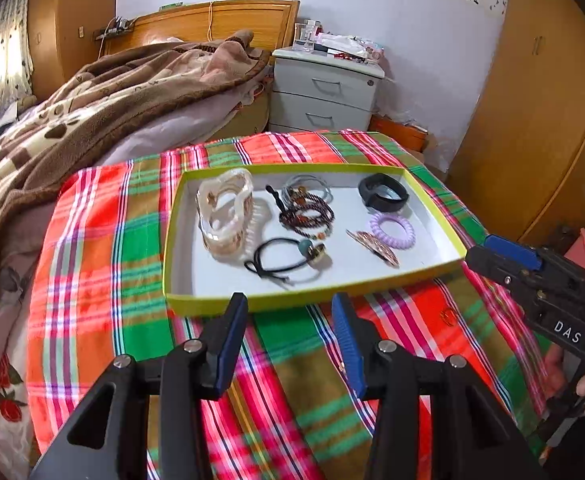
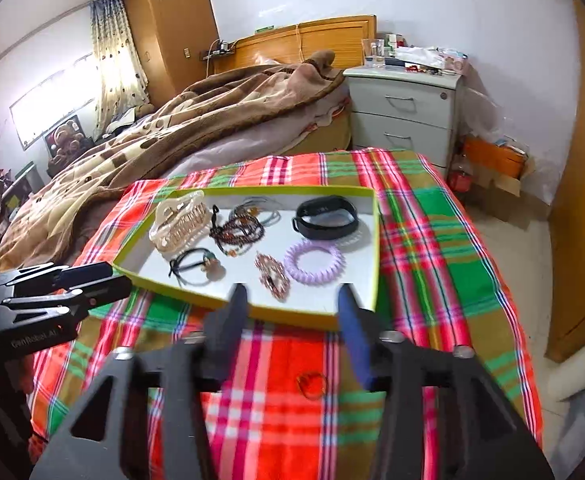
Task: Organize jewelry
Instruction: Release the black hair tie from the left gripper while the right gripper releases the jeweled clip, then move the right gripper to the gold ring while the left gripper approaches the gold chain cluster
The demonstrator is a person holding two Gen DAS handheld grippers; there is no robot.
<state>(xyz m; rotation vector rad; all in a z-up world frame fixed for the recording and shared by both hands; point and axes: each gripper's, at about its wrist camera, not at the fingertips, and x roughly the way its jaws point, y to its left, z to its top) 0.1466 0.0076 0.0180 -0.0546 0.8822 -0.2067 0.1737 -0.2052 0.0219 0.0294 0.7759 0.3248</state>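
A shallow yellow-green tray [image 1: 220, 305] [image 2: 292, 315] lies on the plaid cloth. It holds a cream hair claw [image 1: 224, 212] [image 2: 178, 220], dark bead bracelets [image 1: 306, 216] [image 2: 238, 230], a black wristband [image 1: 384, 196] [image 2: 326, 216], a purple coil hair tie [image 1: 392, 230] [image 2: 314, 262], a black hair tie with a charm [image 1: 288, 258] [image 2: 194, 264] and a gold-pink brooch [image 1: 374, 246] [image 2: 272, 274]. A small ring [image 2: 312, 386] [image 1: 448, 316] lies on the cloth in front of the tray. My left gripper [image 1: 290, 308] is open and empty before the tray. My right gripper [image 2: 292, 300] is open and empty above the ring.
The plaid cloth [image 1: 104, 264] covers a small table beside a bed with a brown blanket [image 1: 92, 112]. A grey nightstand [image 1: 324, 92] stands behind. A wooden wardrobe [image 1: 532, 120] is on the right. A paper roll [image 2: 584, 364] lies on the floor at right.
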